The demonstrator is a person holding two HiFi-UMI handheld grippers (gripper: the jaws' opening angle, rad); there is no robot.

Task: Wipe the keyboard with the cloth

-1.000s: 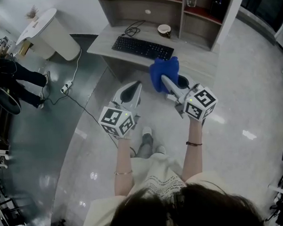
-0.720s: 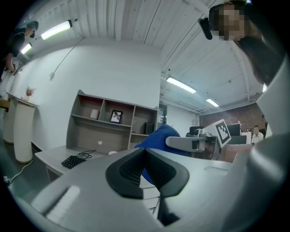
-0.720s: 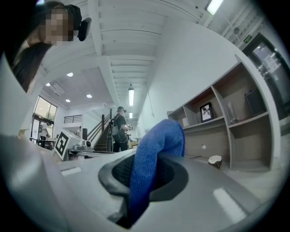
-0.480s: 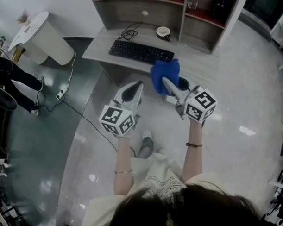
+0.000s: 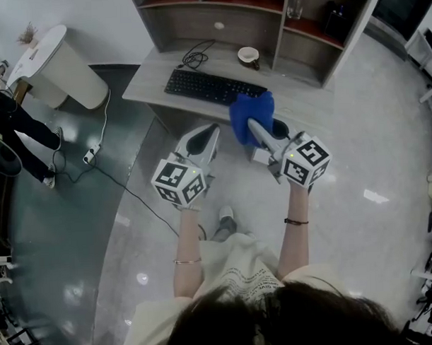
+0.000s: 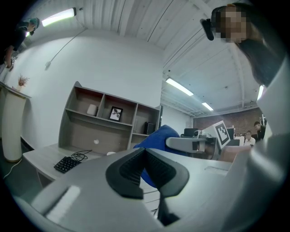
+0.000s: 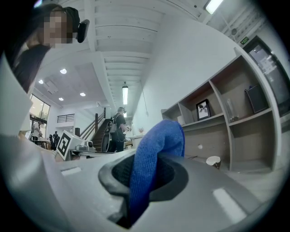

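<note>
A black keyboard (image 5: pixel 211 86) lies on the grey desk (image 5: pixel 309 94) ahead of me, its cable coiled behind it; in the left gripper view the keyboard (image 6: pixel 68 163) shows small at the lower left. My right gripper (image 5: pixel 251 124) is shut on a blue cloth (image 5: pixel 251 115), held in the air just short of the desk's front edge. The cloth (image 7: pixel 154 165) bulges up from between the right jaws. My left gripper (image 5: pixel 206 133) is shut with nothing in it, beside the right one and also short of the desk. The cloth (image 6: pixel 156 142) is visible past its tips.
A white cup (image 5: pixel 249 55) stands on the desk behind the keyboard. A shelf unit (image 5: pixel 281 17) rises at the desk's back. A white bin (image 5: pixel 59 64) and a floor cable (image 5: pixel 110 168) are at the left, near a person's legs (image 5: pixel 23 129).
The desk and keyboard have slid lower and closer in the head view as I move toward them. Both grippers hold the same pose, cloth still gripped.
</note>
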